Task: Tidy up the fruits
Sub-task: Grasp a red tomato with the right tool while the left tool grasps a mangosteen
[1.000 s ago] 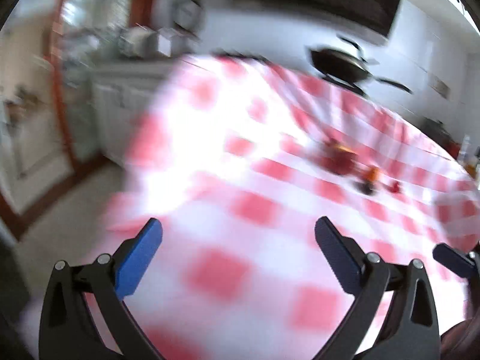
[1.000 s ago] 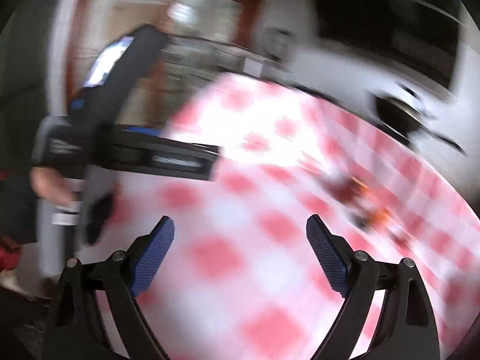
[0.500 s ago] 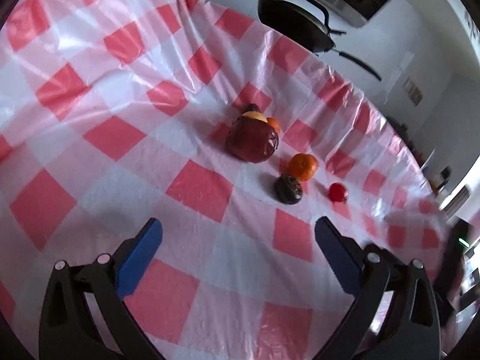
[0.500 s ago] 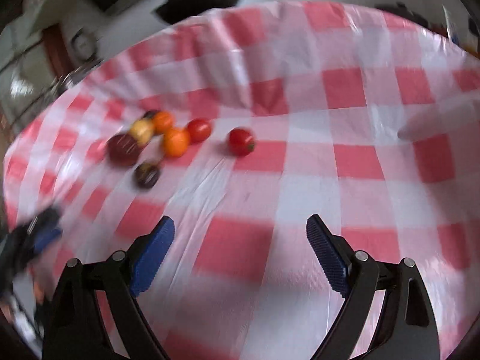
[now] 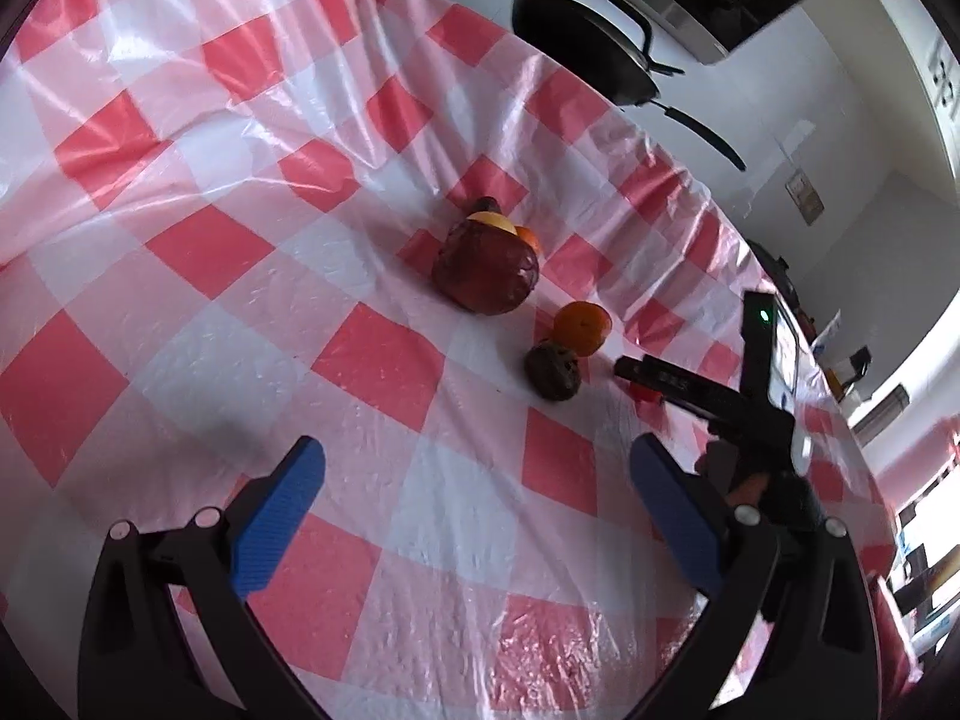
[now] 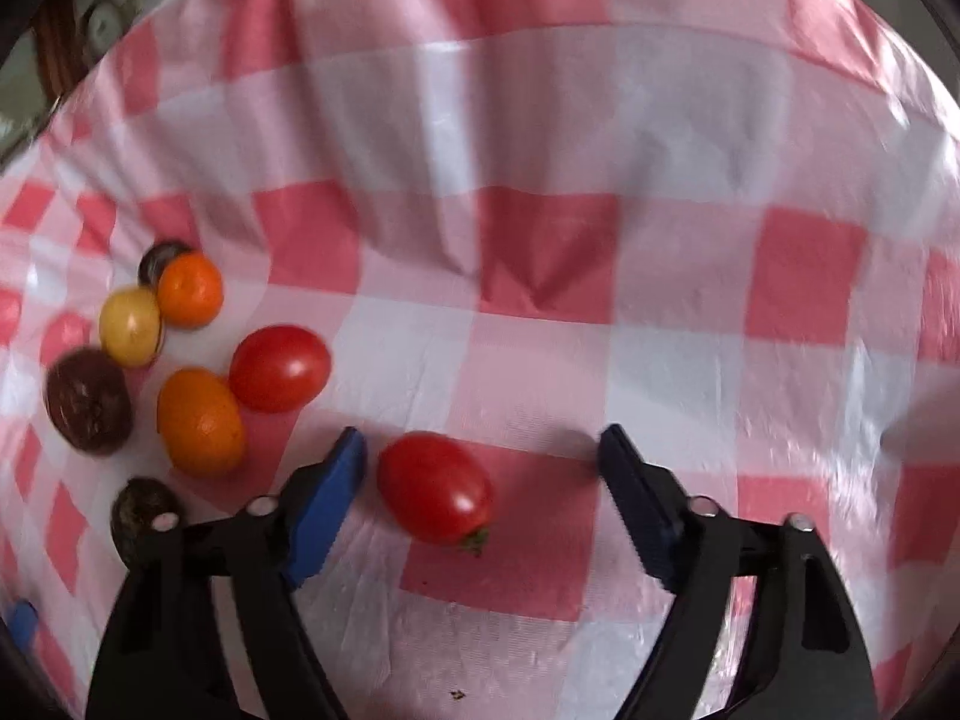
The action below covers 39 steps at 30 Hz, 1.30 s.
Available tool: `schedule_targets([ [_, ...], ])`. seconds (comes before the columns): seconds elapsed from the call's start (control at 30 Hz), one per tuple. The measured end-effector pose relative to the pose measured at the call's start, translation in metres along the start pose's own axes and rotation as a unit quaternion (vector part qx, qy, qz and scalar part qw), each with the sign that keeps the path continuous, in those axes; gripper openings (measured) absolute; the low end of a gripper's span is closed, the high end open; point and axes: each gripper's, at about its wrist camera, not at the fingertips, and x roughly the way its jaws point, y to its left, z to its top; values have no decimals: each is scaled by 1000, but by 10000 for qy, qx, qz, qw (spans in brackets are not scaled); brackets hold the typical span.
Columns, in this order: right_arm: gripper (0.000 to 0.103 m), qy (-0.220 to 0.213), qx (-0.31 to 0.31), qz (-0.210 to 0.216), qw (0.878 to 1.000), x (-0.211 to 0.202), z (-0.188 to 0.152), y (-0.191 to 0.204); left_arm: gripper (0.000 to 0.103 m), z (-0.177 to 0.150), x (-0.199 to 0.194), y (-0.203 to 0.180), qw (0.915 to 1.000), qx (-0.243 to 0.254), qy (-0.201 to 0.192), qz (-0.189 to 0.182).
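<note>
The red-and-white checked tablecloth (image 6: 660,360) carries everything, and the nearest red tomato (image 6: 435,486) serves as landmark: it lies apart from the cluster to its left, where a second tomato (image 6: 280,367), a mandarin (image 6: 201,422) and a dark wrinkled fruit (image 6: 89,399) sit close together. The step in hand looks like the first pick. The right gripper (image 6: 483,474) straddles the near tomato, jaws just been closing, left pad just beside it, right pad apart, nothing pinched yet. The left gripper (image 5: 477,489) hangs wide open and empty, well short of the fruit. Next, the right jaws likely need to centre, then close gently on the soft skin
</note>
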Motion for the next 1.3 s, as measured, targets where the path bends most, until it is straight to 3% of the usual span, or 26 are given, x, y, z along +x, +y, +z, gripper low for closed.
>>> schedule_targets([
  [0.03,48,-49,-109,72,9999,-2,-1,3,101,-1,0,-3,10000,80,-20,20],
  [0.07,40,-61,-166,74,9998,-5,-4,5,101,-2,0,-5,9999,148,-41,40],
  [0.17,29,-48,-106,305,9995,-18,-20,3,101,-4,-1,-9,9995,293,-64,67],
  [0.37,29,-394,285,1083,9929,-50,-57,-18,101,-4,-1,-10,9994,329,-97,78],
  [0.5,32,-345,402,876,9948,-44,-52,-27,101,-6,1,-14,9987,442,-107,214],
  [0.77,38,-165,486,957,9941,-33,-40,-23,102,-7,2,-17,9983,519,-85,234],
  [1.03,38,-110,33,464,9989,-33,-39,-5,101,-6,0,-12,9991,419,-66,93],
  [1.1,29,-153,-16,335,9993,-39,-46,-5,101,-5,0,-11,9992,392,-62,74],
  [1.23,29,-394,140,485,9979,-59,-61,-17,101,-6,0,-13,9989,465,-70,85],
  [1.3,29,-427,390,840,9948,-68,-72,-25,101,-6,0,-13,9989,464,-62,88],
])
